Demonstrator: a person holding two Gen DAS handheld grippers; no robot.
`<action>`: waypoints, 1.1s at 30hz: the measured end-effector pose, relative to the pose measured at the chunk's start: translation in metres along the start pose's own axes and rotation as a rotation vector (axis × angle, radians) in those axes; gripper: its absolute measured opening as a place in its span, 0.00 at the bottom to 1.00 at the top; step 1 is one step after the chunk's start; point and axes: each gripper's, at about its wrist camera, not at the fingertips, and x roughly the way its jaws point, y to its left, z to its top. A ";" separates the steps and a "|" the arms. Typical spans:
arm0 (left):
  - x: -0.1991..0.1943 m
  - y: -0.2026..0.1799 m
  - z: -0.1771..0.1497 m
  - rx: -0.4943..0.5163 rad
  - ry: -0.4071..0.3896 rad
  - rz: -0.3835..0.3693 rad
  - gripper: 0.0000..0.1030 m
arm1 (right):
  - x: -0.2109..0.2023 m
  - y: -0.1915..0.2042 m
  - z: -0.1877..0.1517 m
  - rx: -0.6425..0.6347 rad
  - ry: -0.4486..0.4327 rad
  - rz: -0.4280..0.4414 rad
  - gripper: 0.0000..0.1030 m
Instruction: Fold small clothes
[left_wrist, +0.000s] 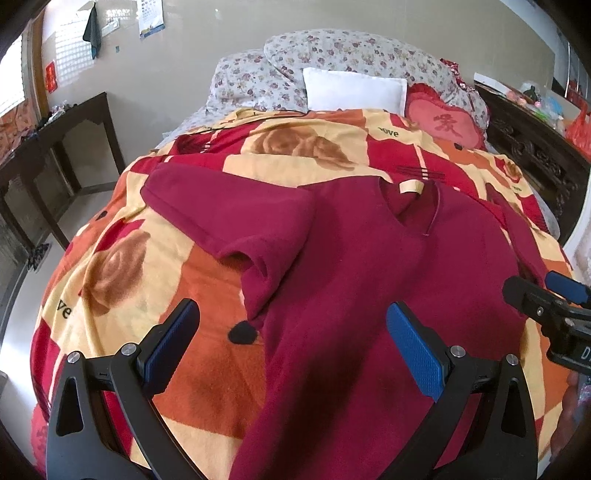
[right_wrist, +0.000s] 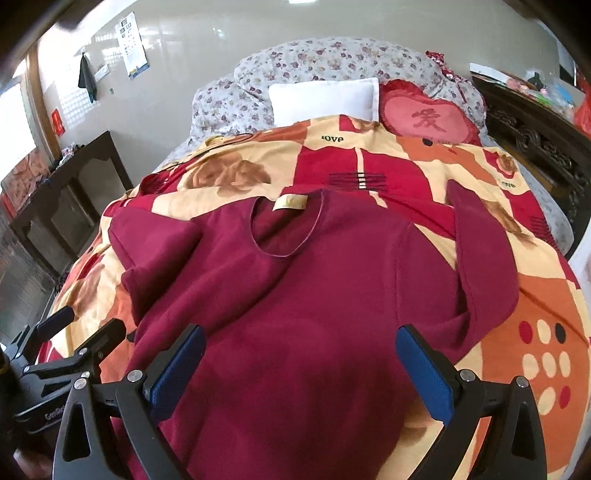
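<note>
A dark red long-sleeved top (left_wrist: 369, 266) lies spread face up on the bed, its neck with a cream label (left_wrist: 410, 186) pointing to the pillows. It also shows in the right wrist view (right_wrist: 295, 288). Its left sleeve (left_wrist: 221, 210) is folded back toward the body; its right sleeve (right_wrist: 480, 251) lies bent outward. My left gripper (left_wrist: 293, 332) is open and empty, hovering above the top's lower left side. My right gripper (right_wrist: 301, 358) is open and empty above the top's lower middle, and shows at the right edge of the left wrist view (left_wrist: 546, 295).
A red, orange and cream rose-patterned blanket (right_wrist: 535, 314) covers the bed. A white pillow (right_wrist: 325, 98), a red heart cushion (right_wrist: 432, 118) and floral bedding (right_wrist: 332, 59) lie at the head. A dark wooden table (left_wrist: 55, 147) stands left; a carved dark headboard or cabinet (right_wrist: 535, 136) stands right.
</note>
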 end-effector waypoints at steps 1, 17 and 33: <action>0.001 0.000 -0.001 -0.003 0.001 -0.001 0.99 | 0.002 -0.002 0.000 0.012 -0.004 0.003 0.99; 0.011 0.001 0.004 -0.004 0.004 0.005 0.99 | 0.018 -0.002 -0.004 0.028 0.008 -0.013 0.99; 0.021 0.013 0.003 -0.041 0.017 -0.001 0.99 | 0.031 0.009 -0.003 0.008 0.023 -0.005 0.99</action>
